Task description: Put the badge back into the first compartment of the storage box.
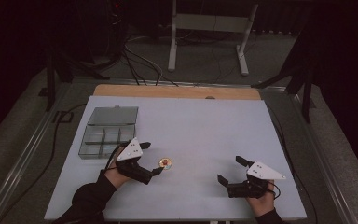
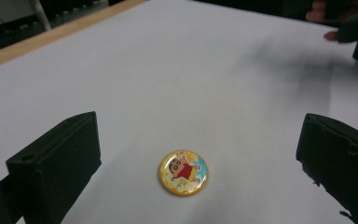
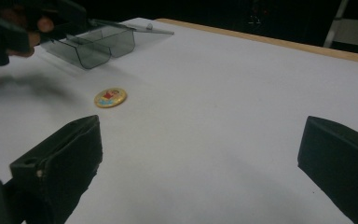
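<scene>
While the round cartoon badge (image 1: 165, 163) lies flat on the white table (image 1: 200, 140), nothing has been lifted, so the work looks to be at its very start. From the high view, the left gripper (image 1: 151, 158) sits at the near left of the table with its jaws spread wide, pointing right at the badge, which lies just beyond the tips. Just beside that hand on the far side stands the clear compartment box (image 1: 106, 135), its lid open and tilted back; it looks like the likely place for the badge, though that is a judgement. The right gripper (image 1: 230, 170) rests at the near right, well apart from the badge, jaws spread wide and holding nothing.

Seen from the left gripper view, the badge (image 2: 182, 172) lies between the two black jaws, a little ahead of them and touching neither. The jaws stand wide, with bare table on either side of the badge. Closing in, gripping and carrying all remain to be done.

Turning to the right gripper view, the jaws again stand wide over bare table, grasping nothing. The badge (image 3: 110, 97) lies farther off to the left, and the compartment box (image 3: 95, 44) stands beyond it, next to the other hand (image 3: 23, 35).
</scene>
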{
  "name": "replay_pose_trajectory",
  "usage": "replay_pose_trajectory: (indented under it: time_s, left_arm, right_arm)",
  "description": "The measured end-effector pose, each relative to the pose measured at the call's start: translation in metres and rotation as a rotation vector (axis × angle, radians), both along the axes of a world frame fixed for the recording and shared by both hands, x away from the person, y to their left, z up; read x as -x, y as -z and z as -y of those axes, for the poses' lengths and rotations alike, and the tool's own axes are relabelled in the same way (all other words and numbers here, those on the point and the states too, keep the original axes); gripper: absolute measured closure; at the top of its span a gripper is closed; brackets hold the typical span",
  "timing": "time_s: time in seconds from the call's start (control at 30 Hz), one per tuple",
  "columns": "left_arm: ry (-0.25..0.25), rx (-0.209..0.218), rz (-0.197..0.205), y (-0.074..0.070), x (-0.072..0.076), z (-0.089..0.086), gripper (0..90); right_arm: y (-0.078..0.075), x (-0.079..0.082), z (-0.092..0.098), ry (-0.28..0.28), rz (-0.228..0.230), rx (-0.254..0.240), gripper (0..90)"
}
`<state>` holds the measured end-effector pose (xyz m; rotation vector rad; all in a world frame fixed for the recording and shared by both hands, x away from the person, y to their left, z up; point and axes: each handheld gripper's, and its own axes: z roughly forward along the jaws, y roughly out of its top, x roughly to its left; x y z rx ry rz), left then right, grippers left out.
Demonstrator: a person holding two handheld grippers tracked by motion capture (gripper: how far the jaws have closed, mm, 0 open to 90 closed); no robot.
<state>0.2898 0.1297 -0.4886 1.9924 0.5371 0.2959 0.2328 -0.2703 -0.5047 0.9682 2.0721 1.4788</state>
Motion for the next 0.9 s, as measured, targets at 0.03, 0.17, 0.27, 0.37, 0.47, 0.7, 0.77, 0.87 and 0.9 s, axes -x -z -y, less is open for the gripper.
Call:
replay_pose_trajectory:
  time_s: [0.03,0.17,0.27,0.37,0.47,0.7,0.77,0.87,0.9]
  left_arm:
    - [-0.001,-0.009,-0.003,0.002,0.000,0.002,0.3]
    - [-0.001,-0.025,-0.041,0.010,-0.002,0.007,0.7]
    - [0.008,-0.040,-0.059,0.015,-0.004,0.009,0.7]
    - [0.021,-0.048,-0.095,0.019,-0.006,0.012,0.7]
    - [0.034,-0.073,-0.110,0.022,-0.007,0.016,0.7]
    - [0.039,-0.102,-0.114,0.027,-0.009,0.023,0.7]
    - [0.039,-0.110,-0.113,0.028,-0.010,0.024,0.7]
    - [0.036,-0.137,-0.121,0.030,-0.012,0.027,0.8]
    - [0.033,-0.147,-0.117,0.031,-0.012,0.027,1.8]
  right_arm:
    - [0.000,0.000,0.000,0.000,0.000,0.000,0.0]
    - [0.000,0.000,0.000,-0.002,-0.003,-0.001,0.0]
    - [0.000,0.000,0.000,-0.004,-0.003,-0.001,0.0]
    - [0.000,0.000,0.000,-0.004,-0.005,-0.004,0.0]
    - [0.000,0.000,0.000,-0.005,-0.004,-0.002,0.0]
    - [0.000,0.000,0.001,-0.007,-0.005,-0.003,0.0]
    - [0.000,0.000,0.001,-0.007,-0.004,-0.006,0.0]
    - [0.000,0.000,0.001,-0.008,-0.004,-0.005,0.0]
    - [0.000,0.000,0.001,-0.007,-0.005,-0.007,0.0]
